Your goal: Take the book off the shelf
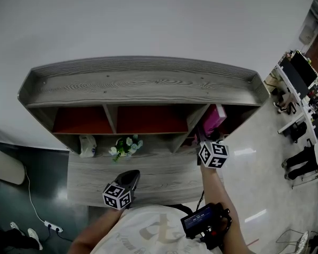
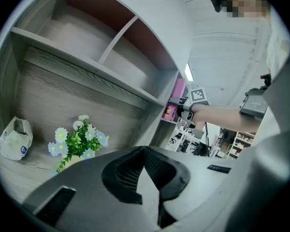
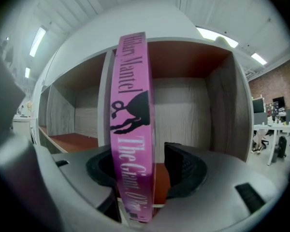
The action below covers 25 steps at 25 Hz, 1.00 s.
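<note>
Spine outward, the pink book [image 3: 133,120] stands upright in the right-hand compartment of the shelf [image 1: 148,83], just beside the divider [image 3: 105,105] on its left. We see it directly between the jaws of the right claw [image 3: 144,168], which reaches level into that compartment. The claw is wide: the left jaw lies close along the book's cover, while a clear gap shows between the right jaw and the book, so we do not count the book as gripped. Its lower edge rests on the red floor of the compartment. From the head view we find the left claw [image 1: 130,178] well apart from the book, low over the grey wooden surface [image 1: 164,187] in front of the shelf. Its jaws are together at the tips with nothing between them. Beyond it, on the ledge under the compartments, we see a small bunch of flowers [image 2: 77,139] and, further left, a white pouch [image 2: 14,138].
</note>
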Available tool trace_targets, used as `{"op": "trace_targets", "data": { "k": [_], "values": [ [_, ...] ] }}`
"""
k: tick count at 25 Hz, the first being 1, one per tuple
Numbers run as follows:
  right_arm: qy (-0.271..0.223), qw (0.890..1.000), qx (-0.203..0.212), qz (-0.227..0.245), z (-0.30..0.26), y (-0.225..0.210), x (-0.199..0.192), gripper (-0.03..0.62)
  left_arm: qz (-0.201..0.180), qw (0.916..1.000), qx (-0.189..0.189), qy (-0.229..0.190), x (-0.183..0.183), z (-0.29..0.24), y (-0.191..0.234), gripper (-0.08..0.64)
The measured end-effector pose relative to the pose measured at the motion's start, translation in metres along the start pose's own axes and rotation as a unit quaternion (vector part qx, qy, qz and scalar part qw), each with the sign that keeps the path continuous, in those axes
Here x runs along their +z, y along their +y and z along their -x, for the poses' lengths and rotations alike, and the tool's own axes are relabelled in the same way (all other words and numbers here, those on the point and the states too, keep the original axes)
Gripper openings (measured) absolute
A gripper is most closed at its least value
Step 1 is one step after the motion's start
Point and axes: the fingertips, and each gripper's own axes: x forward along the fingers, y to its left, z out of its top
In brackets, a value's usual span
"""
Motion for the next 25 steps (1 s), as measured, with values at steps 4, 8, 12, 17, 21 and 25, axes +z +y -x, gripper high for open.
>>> {"op": "trace_targets", "data": {
  "k": [4, 8, 12, 17, 21, 25],
  "values": [
    [0.014, 1.000, -0.001, 0.006, -0.009, -0.003, -0.006, 0.247, 0.002, 1.0000, 0.004, 0.000, 0.000, -0.001, 0.003, 0.002],
    [0.024, 1.000, 0.000, 0.009, -0.015, -0.003, -0.010, 0.247, 0.002, 1.0000, 0.008, 0.000, 0.000, -0.001, 0.003, 0.002],
    [0.025, 1.000, -0.003, 0.009, -0.019, -0.003, -0.011, 0.192, 0.002, 0.9999, 0.011, -0.001, 0.000, -0.001, 0.004, 0.002],
    [0.026, 1.000, -0.005, 0.009, -0.021, -0.005, -0.012, 0.153, 0.005, 0.9999, 0.016, 0.001, -0.001, 0.000, 0.004, 0.002],
    [0.024, 1.000, 0.004, 0.011, -0.020, -0.005, -0.011, 0.150, 0.004, 0.9999, 0.015, 0.002, -0.002, -0.003, 0.002, 0.002],
    [0.020, 0.999, 0.019, 0.016, -0.016, -0.004, -0.012, 0.150, 0.004, 0.9999, 0.013, 0.003, -0.003, -0.005, -0.001, 0.002]
  ]
}}
